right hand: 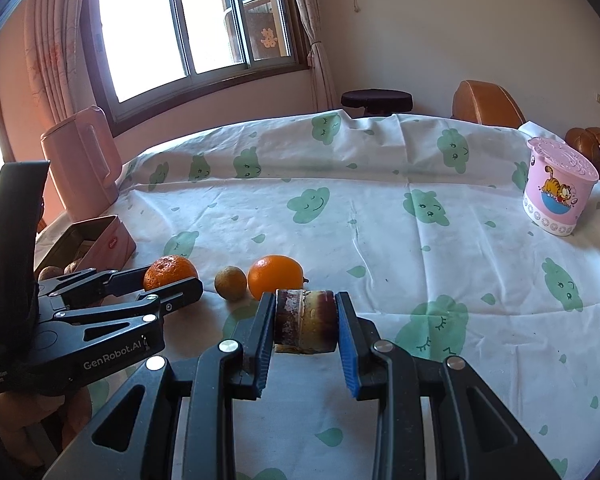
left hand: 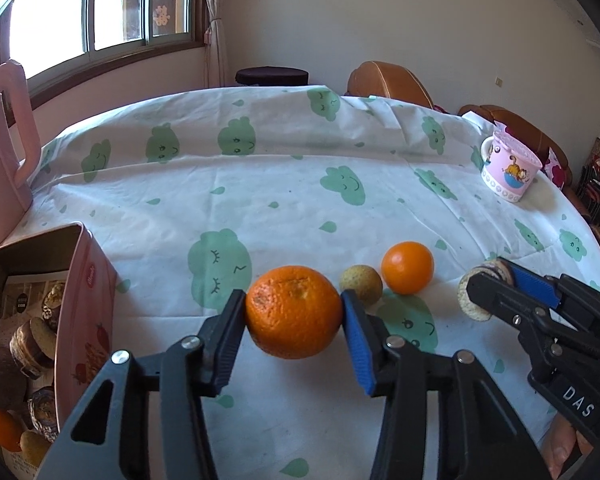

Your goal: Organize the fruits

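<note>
My left tongs (left hand: 294, 316) clamp the big orange (left hand: 294, 312), right tongs (right hand: 305, 322) grip a cake slice (right hand: 305, 322); next, I'd lift the orange leftward into the pink box (left hand: 86, 304).

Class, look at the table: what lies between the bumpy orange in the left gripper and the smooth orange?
A small brownish-green fruit sits between the bumpy orange and the smooth orange; both wrist views show it.

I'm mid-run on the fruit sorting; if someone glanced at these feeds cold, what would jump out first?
The big bumpy orange clamped between the left gripper pads, near the pink box already holding fruit. Next, the right gripper shut on a short brown-and-yellow cylindrical piece. Between the two, a smooth orange and a small brownish fruit sit loose on the cloud-print tablecloth.
</note>
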The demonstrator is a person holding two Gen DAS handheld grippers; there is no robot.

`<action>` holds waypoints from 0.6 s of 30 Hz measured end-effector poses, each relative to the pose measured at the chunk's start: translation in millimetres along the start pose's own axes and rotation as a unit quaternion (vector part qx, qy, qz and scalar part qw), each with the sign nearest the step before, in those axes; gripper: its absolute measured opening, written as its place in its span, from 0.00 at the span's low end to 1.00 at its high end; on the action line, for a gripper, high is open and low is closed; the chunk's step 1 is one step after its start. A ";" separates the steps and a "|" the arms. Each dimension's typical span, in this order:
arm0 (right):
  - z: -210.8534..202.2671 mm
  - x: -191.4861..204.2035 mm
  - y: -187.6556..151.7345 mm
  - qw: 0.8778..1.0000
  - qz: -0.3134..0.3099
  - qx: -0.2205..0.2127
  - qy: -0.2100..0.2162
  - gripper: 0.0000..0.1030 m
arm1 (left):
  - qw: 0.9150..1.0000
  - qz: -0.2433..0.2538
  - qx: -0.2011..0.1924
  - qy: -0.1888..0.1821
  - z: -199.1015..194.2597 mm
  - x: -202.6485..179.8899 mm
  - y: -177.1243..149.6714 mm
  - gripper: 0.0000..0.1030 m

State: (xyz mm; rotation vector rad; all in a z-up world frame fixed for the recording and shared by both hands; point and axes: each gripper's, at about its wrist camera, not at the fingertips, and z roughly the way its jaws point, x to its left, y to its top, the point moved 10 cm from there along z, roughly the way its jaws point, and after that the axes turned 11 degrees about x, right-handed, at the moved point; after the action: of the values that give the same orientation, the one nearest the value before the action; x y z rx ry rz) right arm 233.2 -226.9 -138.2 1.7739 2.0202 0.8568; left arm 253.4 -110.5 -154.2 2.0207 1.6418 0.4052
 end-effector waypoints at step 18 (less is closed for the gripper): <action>-17.6 8.5 4.8 0.999 -0.022 -0.042 -0.001 0.30 | 0.998 0.001 -0.061 0.013 -24.8 1.0 6.0 0.48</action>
State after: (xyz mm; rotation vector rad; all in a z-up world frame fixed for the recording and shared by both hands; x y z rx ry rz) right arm 224.9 -222.3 -120.5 1.6774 1.9851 0.9127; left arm 245.6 -105.7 -130.4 1.9356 1.5904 0.5222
